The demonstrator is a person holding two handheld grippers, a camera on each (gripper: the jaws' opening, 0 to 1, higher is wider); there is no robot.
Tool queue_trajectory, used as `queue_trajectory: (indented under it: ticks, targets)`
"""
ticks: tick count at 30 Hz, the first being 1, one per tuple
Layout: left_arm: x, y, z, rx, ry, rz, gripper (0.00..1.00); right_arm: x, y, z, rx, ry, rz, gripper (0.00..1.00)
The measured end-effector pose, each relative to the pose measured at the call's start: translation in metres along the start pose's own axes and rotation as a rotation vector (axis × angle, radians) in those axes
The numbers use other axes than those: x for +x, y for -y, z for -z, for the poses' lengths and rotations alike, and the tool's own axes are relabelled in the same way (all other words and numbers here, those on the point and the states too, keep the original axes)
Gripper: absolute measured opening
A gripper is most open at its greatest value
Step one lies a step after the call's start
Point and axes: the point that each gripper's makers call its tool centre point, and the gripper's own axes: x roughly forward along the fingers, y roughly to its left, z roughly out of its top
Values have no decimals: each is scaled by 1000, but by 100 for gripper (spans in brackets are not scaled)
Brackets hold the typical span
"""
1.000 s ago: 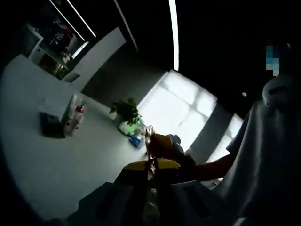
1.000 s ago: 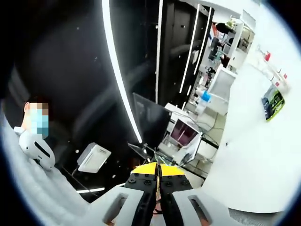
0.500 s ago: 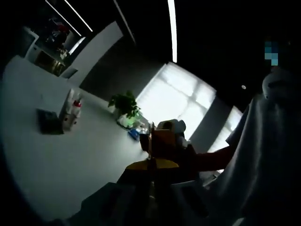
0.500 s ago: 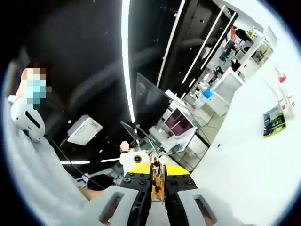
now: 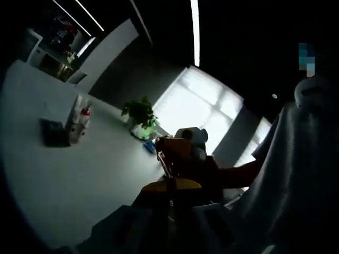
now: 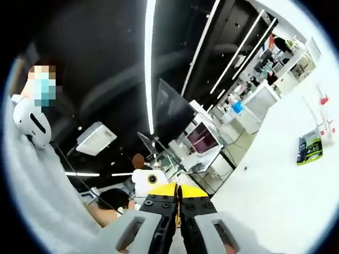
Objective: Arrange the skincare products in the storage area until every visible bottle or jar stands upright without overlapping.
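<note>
Left gripper view: the left gripper (image 5: 170, 191) rises at the bottom, its yellow-tipped jaws clenched with nothing visibly between them. Just beyond it is the right gripper (image 5: 183, 153). Far left on the white surface (image 5: 79, 180) stand pale bottles (image 5: 79, 119) beside a dark box (image 5: 53, 132); a potted plant (image 5: 140, 114) stands farther off. Right gripper view: the right gripper (image 6: 178, 198) has its jaws pressed together, empty; the left gripper (image 6: 151, 179) lies just beyond it. A green packet (image 6: 310, 152) and a red-capped bottle (image 6: 324, 100) sit on the surface at the far right.
</note>
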Motion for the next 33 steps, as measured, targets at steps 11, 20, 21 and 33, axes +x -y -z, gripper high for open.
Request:
queue_trajectory:
  ticks: [11, 20, 21, 33]
  targets:
    - [-4, -8, -7, -41, 31, -25, 0, -4, 12, -4, 82, -2, 44, 9]
    - [-5, -13, -12, -69, 61, -42, 0, -32, 32, 3, -184, -132, 231, 32]
    - [-5, -13, -12, -71, 62, -39, 0, -34, 34, 5, -189, -145, 247, 37]
    - [-6, -19, -14, -118, 67, -50, 0, -68, 71, 34, -558, -395, 508, 45]
